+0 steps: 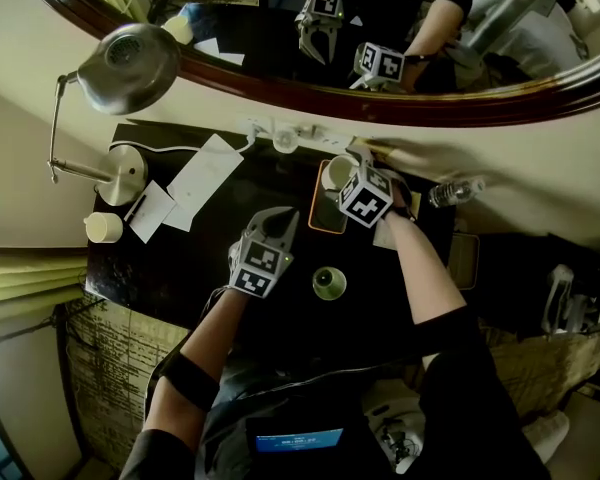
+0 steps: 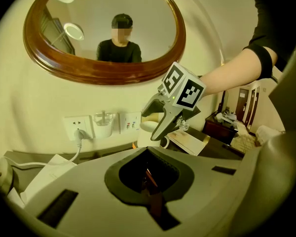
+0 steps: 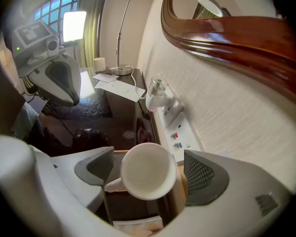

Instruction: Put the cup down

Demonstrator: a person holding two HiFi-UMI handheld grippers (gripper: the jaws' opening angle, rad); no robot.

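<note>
A white cup [image 3: 147,171] with a side handle stands upright on an orange-rimmed tray [image 1: 317,218] at the back of the black desk [image 1: 180,268], near the wall. My right gripper [image 3: 148,172] points steeply down over it. Its jaws are wide open, one on each side of the cup, and a gap shows between each pad and the cup wall. In the head view the right gripper [image 1: 348,171] partly covers the cup [image 1: 334,173]. My left gripper [image 1: 283,218] hovers over the desk's middle, shut and empty. From the left gripper view the right gripper [image 2: 160,128] hangs above the cup [image 2: 149,126].
A desk lamp [image 1: 130,63] stands at the left, with papers [image 1: 195,183] and a small white cup [image 1: 104,227] near it. Wall sockets [image 1: 290,133] sit under the oval mirror [image 1: 400,103]. A green round lid-like object [image 1: 329,283] lies in front; a water bottle [image 1: 457,190] lies right.
</note>
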